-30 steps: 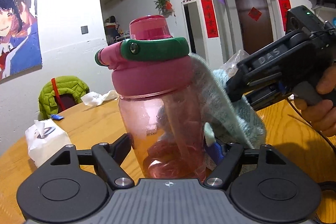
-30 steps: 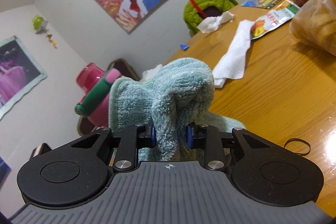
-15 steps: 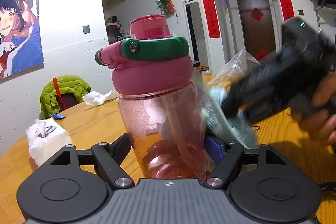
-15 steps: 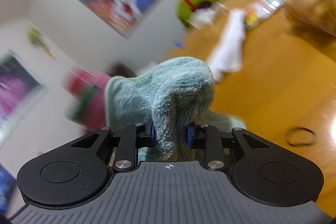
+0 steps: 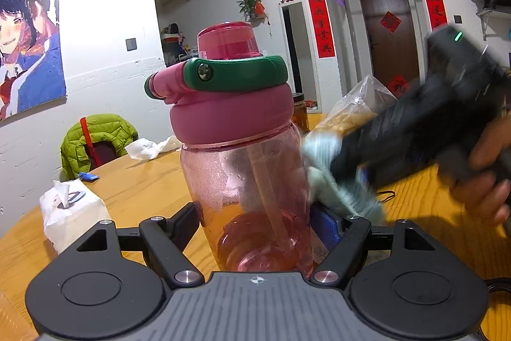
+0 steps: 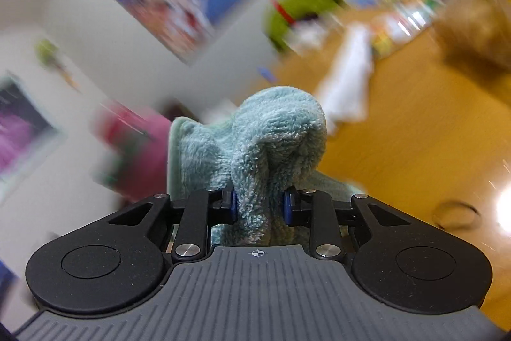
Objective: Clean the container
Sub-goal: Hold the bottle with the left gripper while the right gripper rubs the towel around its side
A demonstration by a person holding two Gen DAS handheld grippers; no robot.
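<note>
The left gripper (image 5: 255,232) clamps the upright bottle (image 5: 246,181) low down, while the right gripper (image 6: 259,206), clenched on the cloth (image 6: 274,149), probably touches its right side.

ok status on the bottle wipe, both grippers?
Left gripper shut on pink bottle, upright on table. Right gripper shut on teal cloth, cloth at bottle's side. Nothing in the way.
</note>
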